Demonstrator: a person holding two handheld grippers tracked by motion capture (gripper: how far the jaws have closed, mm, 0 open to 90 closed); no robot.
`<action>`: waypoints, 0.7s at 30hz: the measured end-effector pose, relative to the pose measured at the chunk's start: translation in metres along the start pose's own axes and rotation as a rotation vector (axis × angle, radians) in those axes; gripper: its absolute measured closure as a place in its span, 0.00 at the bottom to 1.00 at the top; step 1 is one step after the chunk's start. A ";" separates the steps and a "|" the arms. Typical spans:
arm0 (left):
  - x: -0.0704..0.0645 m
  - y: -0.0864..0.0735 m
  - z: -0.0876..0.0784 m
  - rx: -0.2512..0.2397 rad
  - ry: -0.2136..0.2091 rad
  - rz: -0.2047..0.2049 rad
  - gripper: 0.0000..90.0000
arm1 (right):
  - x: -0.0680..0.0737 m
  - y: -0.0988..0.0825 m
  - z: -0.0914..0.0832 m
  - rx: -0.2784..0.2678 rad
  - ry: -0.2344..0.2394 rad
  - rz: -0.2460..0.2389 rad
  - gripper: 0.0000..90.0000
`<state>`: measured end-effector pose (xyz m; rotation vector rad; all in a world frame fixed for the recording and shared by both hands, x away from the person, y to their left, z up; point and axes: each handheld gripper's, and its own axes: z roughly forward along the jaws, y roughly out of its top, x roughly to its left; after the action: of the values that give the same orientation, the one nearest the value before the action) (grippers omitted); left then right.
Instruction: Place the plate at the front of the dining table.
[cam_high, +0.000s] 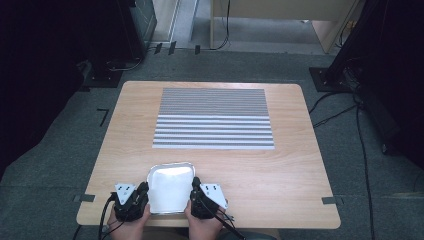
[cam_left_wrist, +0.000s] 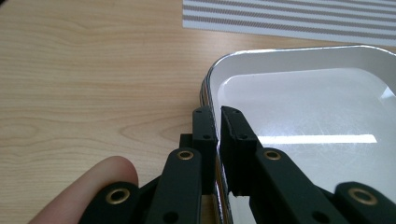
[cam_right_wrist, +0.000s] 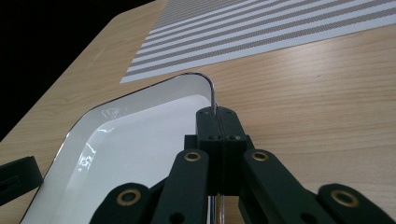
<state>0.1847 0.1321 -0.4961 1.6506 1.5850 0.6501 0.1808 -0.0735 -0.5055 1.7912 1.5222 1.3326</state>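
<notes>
The wooden surface (cam_high: 280, 170) spreads out ahead of both your grippers, and the striped mat (cam_high: 214, 118) lies on it well beyond their tips, toward the far edge. Between your two grippers, at the near edge of the surface, sits the white metal tray (cam_high: 169, 187), flat and with nothing in it; it is close to you and well apart from the mat.

Your left gripper (cam_left_wrist: 218, 122) straddles the tray's left rim: one jaw stands outside the wall, the other inside over the white floor, and the two are drawn nearly together with the rim pinched between them, a thin slit left at the tips. A fingertip of your hand (cam_left_wrist: 100, 179) shows just beside that gripper's outer link.

Your right gripper (cam_right_wrist: 217, 122) is clamped on the tray's right rim near its far corner. Its jaws are pressed tight, pad to pad, with the thin metal edge running up between them.
</notes>
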 end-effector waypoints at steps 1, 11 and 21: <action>0.000 0.000 0.001 0.007 -0.007 -0.004 0.93 | 0.000 0.000 -0.001 -0.005 -0.003 -0.005 1.00; -0.004 -0.001 -0.001 -0.001 -0.012 0.005 0.88 | -0.003 -0.001 -0.003 -0.011 -0.011 -0.046 1.00; -0.007 -0.002 0.000 0.001 -0.022 0.020 0.87 | -0.002 -0.002 0.001 0.029 -0.036 -0.100 0.91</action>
<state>0.1823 0.1249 -0.4965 1.6705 1.5555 0.6401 0.1810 -0.0740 -0.5086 1.7235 1.5965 1.2305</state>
